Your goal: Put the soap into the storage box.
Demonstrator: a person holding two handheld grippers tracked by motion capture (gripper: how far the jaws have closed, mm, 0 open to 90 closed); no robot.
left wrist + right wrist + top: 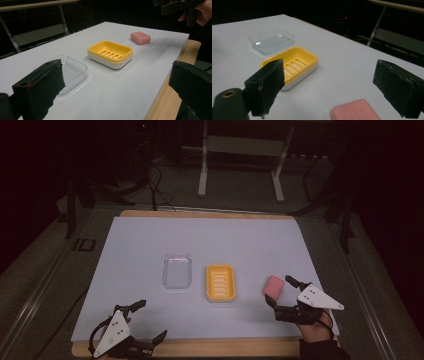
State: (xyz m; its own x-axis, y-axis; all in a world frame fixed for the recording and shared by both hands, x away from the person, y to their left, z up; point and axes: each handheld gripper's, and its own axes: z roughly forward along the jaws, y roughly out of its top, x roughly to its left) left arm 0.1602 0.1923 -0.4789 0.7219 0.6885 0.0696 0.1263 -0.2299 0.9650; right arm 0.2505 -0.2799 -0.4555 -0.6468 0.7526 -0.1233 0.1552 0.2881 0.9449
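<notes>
A: State of the right gripper (279, 294)?
B: Jaws spread wide, clamping nothing. Their black pads (269, 82) look coarse and foamy. The pink soap bar (274, 286), a matte rounded block, lies flat on the white sheet (150, 240) between and just ahead of them.

A: The left gripper (150, 322)?
B: Jaws apart, empty, near the table's wooden front edge (200, 347).

A: Other items?
B: A yellow soap dish (220, 282), glossy plastic, rectangular with rounded corners and a slotted floor, on a white base. Beside it, a clear plastic lid (177, 270), shallow, same outline.
</notes>
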